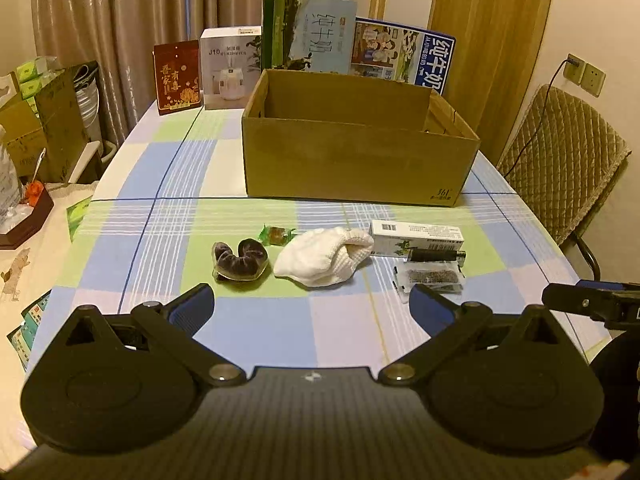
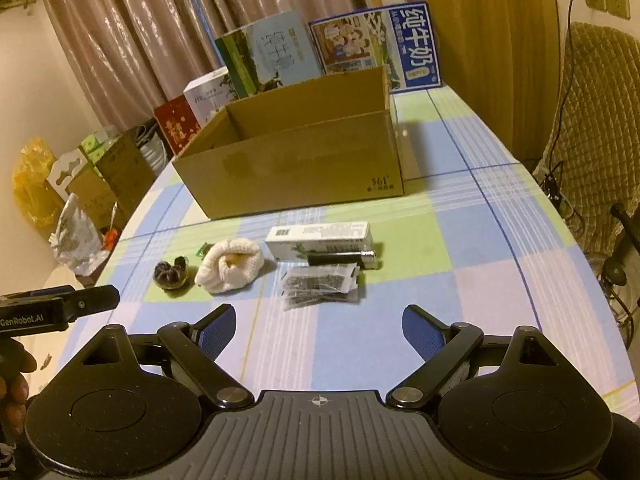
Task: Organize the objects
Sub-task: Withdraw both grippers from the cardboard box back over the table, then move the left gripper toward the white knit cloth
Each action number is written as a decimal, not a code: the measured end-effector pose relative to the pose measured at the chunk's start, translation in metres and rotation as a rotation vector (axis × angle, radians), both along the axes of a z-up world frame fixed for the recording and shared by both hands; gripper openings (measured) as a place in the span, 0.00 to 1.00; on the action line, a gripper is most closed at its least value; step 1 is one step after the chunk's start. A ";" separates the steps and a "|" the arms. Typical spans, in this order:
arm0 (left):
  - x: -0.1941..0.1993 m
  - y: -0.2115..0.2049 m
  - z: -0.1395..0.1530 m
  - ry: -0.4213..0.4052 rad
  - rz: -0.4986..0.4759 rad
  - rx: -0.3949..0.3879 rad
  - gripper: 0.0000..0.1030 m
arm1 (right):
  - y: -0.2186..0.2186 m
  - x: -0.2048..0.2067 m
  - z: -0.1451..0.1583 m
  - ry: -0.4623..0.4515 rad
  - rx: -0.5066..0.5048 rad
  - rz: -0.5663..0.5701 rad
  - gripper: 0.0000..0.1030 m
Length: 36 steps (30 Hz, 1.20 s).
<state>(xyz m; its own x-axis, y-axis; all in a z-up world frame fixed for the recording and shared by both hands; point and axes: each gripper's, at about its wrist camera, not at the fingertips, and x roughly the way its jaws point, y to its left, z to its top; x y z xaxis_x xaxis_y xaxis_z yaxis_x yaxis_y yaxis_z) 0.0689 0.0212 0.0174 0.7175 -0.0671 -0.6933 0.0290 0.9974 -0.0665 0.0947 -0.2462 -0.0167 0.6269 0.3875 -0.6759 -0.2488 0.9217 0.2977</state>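
Left tool and right tool hover, fingers apart; white sock, packet, cardboard box on tabletop.

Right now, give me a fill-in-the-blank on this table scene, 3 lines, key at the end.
1. The cardboard box stands ____ the row of small items.
2. The left gripper and right gripper are both ____.
3. The lighter lies between the white carton and the ____ of dried herbs.

Missing: behind; open; packet

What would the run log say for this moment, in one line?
left gripper: open, empty | right gripper: open, empty | box: nothing seen inside | hair tie, sock, carton: on table
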 end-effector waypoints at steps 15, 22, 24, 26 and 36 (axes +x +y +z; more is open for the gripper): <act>0.023 0.012 -0.022 0.036 0.001 -0.012 0.99 | 0.016 0.026 -0.030 0.052 -0.043 0.023 0.86; 0.040 0.019 -0.037 0.054 0.006 -0.008 0.99 | 0.019 0.038 -0.041 0.065 -0.057 0.019 0.86; 0.045 0.021 -0.040 0.058 0.008 -0.006 0.99 | 0.020 0.041 -0.044 0.064 -0.060 0.016 0.86; 0.049 0.022 -0.044 0.059 0.002 -0.011 0.99 | 0.022 0.045 -0.047 0.065 -0.065 0.016 0.86; 0.085 -0.001 -0.069 0.054 -0.153 0.079 0.88 | 0.027 0.065 -0.065 0.076 -0.091 0.014 0.86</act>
